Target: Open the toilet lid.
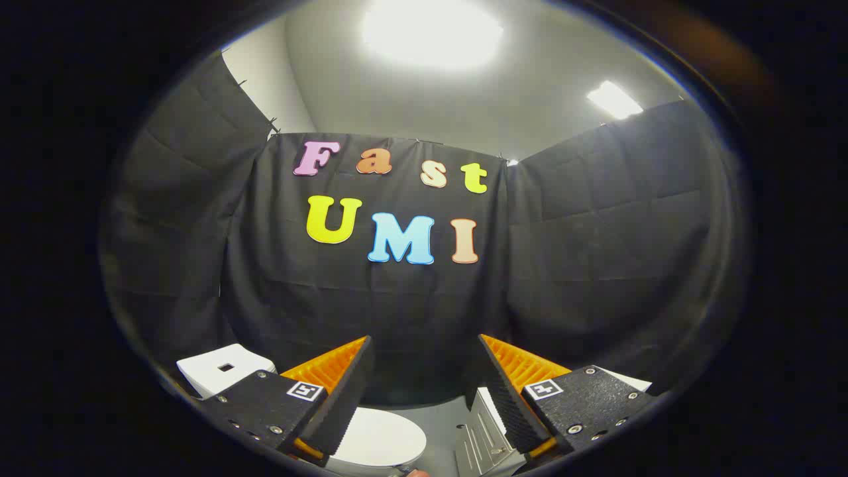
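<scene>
Seemingly, open claw (424, 361) above toilet lid (381, 440).

- No readable text, number or brand stood on any object in the booth.
- Each finger of the tool (424, 384) carried a small square marker with a black-and-white pattern, not letters; one marker (305, 390) left, one (544, 389) right.
</scene>
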Demonstrator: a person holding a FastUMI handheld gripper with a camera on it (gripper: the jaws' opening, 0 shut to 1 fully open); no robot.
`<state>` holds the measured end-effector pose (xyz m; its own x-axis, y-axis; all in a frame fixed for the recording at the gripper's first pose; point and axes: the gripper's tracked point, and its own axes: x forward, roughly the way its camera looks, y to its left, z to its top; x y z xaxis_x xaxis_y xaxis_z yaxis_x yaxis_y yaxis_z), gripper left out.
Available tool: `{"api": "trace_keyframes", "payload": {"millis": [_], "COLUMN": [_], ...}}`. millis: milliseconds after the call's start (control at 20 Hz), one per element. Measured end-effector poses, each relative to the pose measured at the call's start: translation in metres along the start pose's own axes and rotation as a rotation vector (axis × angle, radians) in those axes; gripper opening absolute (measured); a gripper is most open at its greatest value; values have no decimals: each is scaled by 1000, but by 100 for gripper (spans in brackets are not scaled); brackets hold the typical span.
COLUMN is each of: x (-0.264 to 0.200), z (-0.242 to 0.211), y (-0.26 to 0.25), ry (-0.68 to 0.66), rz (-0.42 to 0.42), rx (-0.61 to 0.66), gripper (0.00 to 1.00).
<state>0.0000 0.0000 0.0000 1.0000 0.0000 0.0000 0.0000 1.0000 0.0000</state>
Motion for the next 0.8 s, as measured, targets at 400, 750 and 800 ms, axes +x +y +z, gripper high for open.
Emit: {"api": "trace_keyframes", "payload": {"millis": [400, 750, 800], "x": [1, 2, 3], "z": [-7, -12, -13], "y": [-17, -22, -22], "ry": [17, 30, 30], "rz": [-38, -46, -45], "rx": [8, 12, 18], "gripper": [95, 95, 95]}}
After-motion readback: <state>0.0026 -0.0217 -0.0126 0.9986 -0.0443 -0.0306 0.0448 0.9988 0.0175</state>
